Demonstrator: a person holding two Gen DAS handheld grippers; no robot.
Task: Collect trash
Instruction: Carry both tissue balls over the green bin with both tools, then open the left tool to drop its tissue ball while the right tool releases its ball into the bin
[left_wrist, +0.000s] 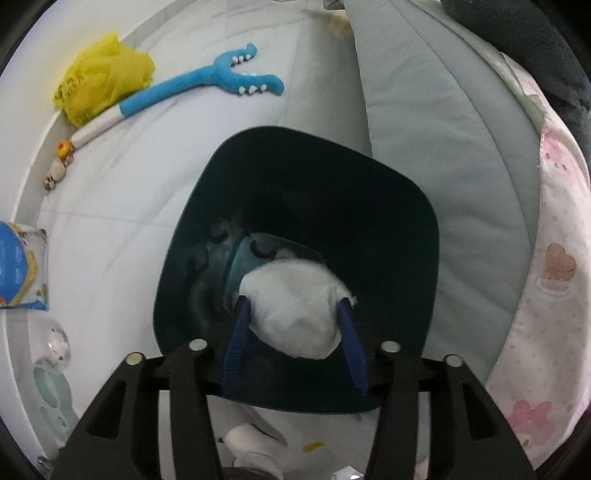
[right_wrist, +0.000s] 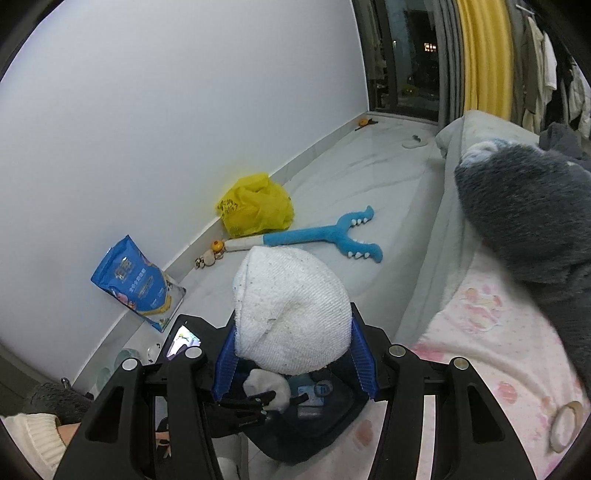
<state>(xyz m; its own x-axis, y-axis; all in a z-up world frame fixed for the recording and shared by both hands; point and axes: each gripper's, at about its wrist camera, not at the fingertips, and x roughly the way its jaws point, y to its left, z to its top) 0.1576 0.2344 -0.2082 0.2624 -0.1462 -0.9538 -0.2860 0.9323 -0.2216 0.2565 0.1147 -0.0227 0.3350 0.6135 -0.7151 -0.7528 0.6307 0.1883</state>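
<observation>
A dark teal trash bin (left_wrist: 369, 229) stands on the white floor, its mouth facing me. My left gripper (left_wrist: 293, 314) is shut on a crumpled white tissue wad (left_wrist: 295, 310) and holds it over the bin's opening; blue packaging (left_wrist: 243, 258) lies inside. My right gripper (right_wrist: 293, 347) is shut on a white cloth ball (right_wrist: 291, 310), held above the bin (right_wrist: 325, 424). The left gripper with its white wad (right_wrist: 266, 387) shows below it. A crumpled yellow plastic bag (left_wrist: 103, 77) (right_wrist: 255, 205) lies by the wall.
A blue plush toy (left_wrist: 207, 83) (right_wrist: 325, 236) lies on the floor beside small balls (right_wrist: 210, 254). A blue pouch (right_wrist: 136, 284) leans on the wall. A grey bed edge (left_wrist: 443, 147) and pink blanket (right_wrist: 480, 350) stand right, with a dark fuzzy item (right_wrist: 524, 206).
</observation>
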